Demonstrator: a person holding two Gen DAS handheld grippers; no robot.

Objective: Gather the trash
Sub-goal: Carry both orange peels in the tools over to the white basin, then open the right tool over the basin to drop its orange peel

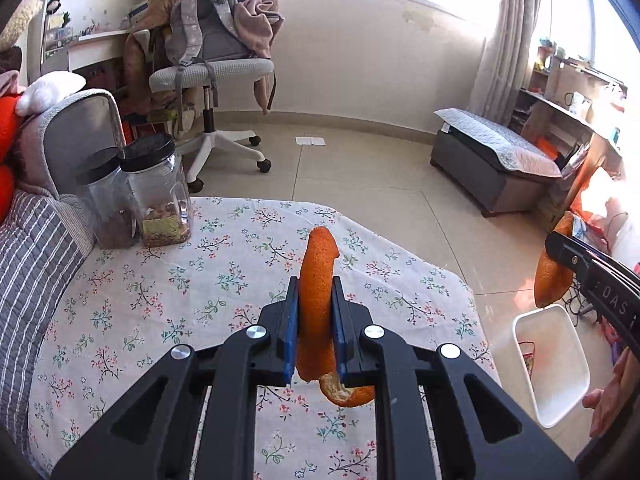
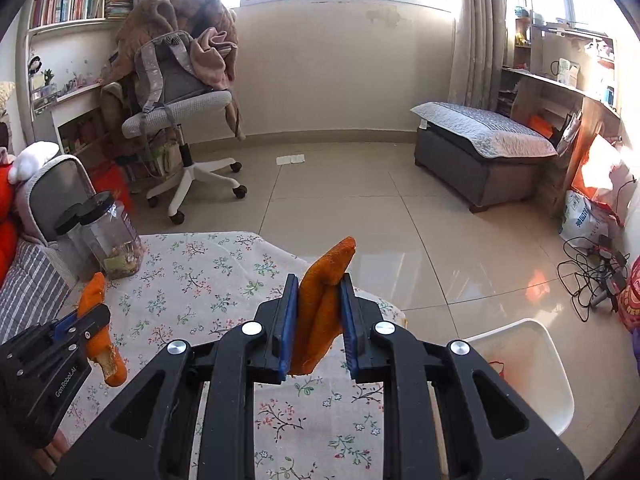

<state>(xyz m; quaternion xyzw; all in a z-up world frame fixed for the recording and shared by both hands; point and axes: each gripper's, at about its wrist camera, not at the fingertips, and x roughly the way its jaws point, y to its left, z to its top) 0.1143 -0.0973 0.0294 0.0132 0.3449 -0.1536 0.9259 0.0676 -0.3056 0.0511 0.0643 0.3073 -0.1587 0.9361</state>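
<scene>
My left gripper (image 1: 316,292) is shut on a long curled orange peel (image 1: 318,280) and holds it above the floral tablecloth (image 1: 160,300). My right gripper (image 2: 318,288) is shut on a second orange peel (image 2: 324,292), near the table's right edge. Each gripper shows in the other's view: the right gripper (image 1: 556,246) with its peel (image 1: 550,276) hangs above the white trash bin (image 1: 560,376), and the left gripper (image 2: 86,314) with its peel (image 2: 98,320) is over the table. The bin (image 2: 532,364) stands on the floor to the right of the table and holds some red-printed trash.
Two clear jars with black lids (image 1: 156,192) stand at the table's far left corner beside a grey striped sofa (image 1: 36,248). An office chair with a backpack (image 1: 208,64), a grey bench (image 1: 492,152), shelves and floor cables (image 2: 592,276) lie beyond.
</scene>
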